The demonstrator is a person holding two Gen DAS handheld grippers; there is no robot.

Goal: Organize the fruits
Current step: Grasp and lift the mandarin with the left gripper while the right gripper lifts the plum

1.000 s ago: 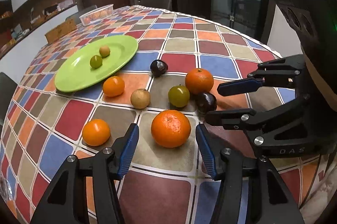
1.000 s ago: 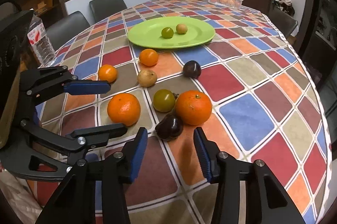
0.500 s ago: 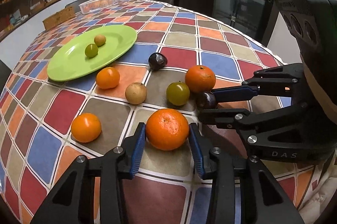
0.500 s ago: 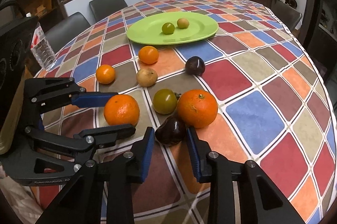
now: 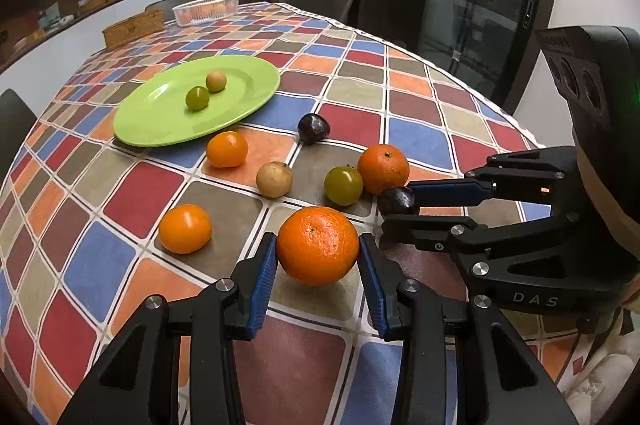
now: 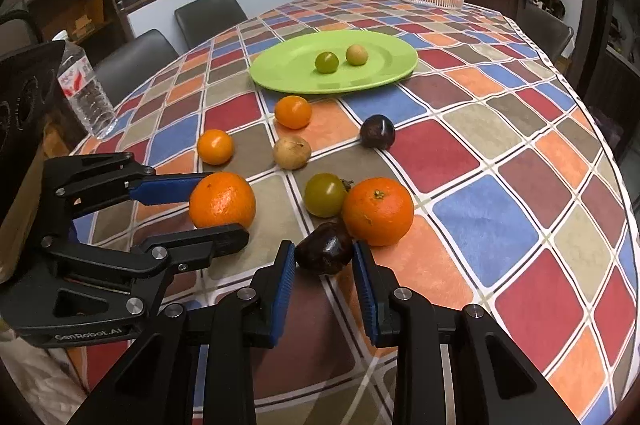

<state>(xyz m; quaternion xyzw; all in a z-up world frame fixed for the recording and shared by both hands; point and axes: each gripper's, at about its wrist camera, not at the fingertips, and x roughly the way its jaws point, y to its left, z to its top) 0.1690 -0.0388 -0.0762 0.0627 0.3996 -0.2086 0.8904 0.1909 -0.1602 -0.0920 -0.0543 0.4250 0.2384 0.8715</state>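
Orange fills the lower middle of my left wrist view: the left claw [image 5: 318, 265] has just been closing and its blue pads now press both sides of the big orange [image 5: 318, 245], which sits on the checked bench [image 5: 420, 141]. At the right of that frame my right claw [image 5: 400, 211] pinches the dark plum [image 5: 396, 201]; its body carries the raised letters "DAS". At upper left lies the green plate [image 5: 160, 121] with two small fruits on it, and a red paper with a gold character hangs on the door at top. In the right wrist view, the right claw [image 6: 324, 265] is drawn in narrow on the same dark plum [image 6: 324, 253] at lower middle, touching the second orange [image 6: 378, 211]. The left claw [image 6: 222, 209] at middle left holds its big orange [image 6: 222, 201], and its housing reads "GenRobot.AI". A water bottle [image 6: 86, 89] with a red and white label stands at the left edge; I cannot read it. I judge both grasps made, so the step in hand is the pick. Next I should lift both fruits straight up, clear the neighbours, and carry them to the green plate [image 6: 280, 73] in the upper middle.
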